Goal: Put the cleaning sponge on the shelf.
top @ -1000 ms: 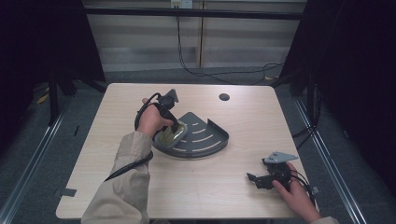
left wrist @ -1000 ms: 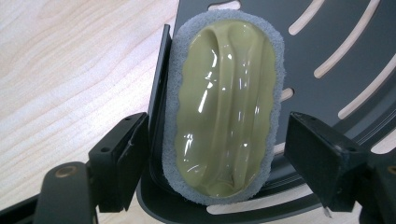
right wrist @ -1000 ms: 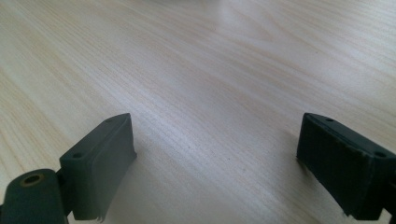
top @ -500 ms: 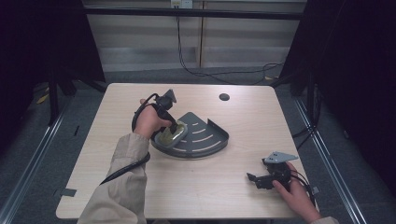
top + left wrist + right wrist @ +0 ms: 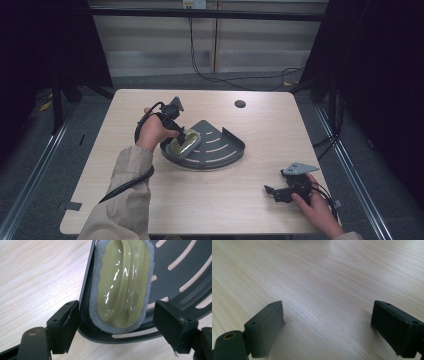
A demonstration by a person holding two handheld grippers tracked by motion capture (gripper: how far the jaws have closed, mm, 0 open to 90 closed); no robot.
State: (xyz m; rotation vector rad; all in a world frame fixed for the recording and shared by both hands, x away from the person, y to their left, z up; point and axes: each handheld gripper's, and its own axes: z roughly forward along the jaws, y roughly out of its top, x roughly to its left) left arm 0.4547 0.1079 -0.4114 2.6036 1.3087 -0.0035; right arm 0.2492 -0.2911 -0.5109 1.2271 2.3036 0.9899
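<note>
A dark grey quarter-round slotted rack (image 5: 220, 147) lies at the middle of the table. In its left corner rests an oval olive-yellow scrubber with a grey sponge rim (image 5: 183, 143) (image 5: 122, 282). My left gripper (image 5: 181, 135) (image 5: 116, 325) hovers over that scrubber, open, its jaws standing either side of the scrubber's near end without touching it. The rack's rim (image 5: 86, 290) runs past the left jaw. My right gripper (image 5: 272, 192) (image 5: 327, 330) rests low over bare wood at the table's front right, open with nothing between its jaws.
A round dark cable hole (image 5: 240, 104) sits near the table's back edge (image 5: 200, 91). Cables trail from both grippers. Beyond the table are a dark floor and metal frame legs.
My left hand has shifted slightly over the scrubber in the rack; the scrubber stays in the rack's corner. The right gripper has not moved.
</note>
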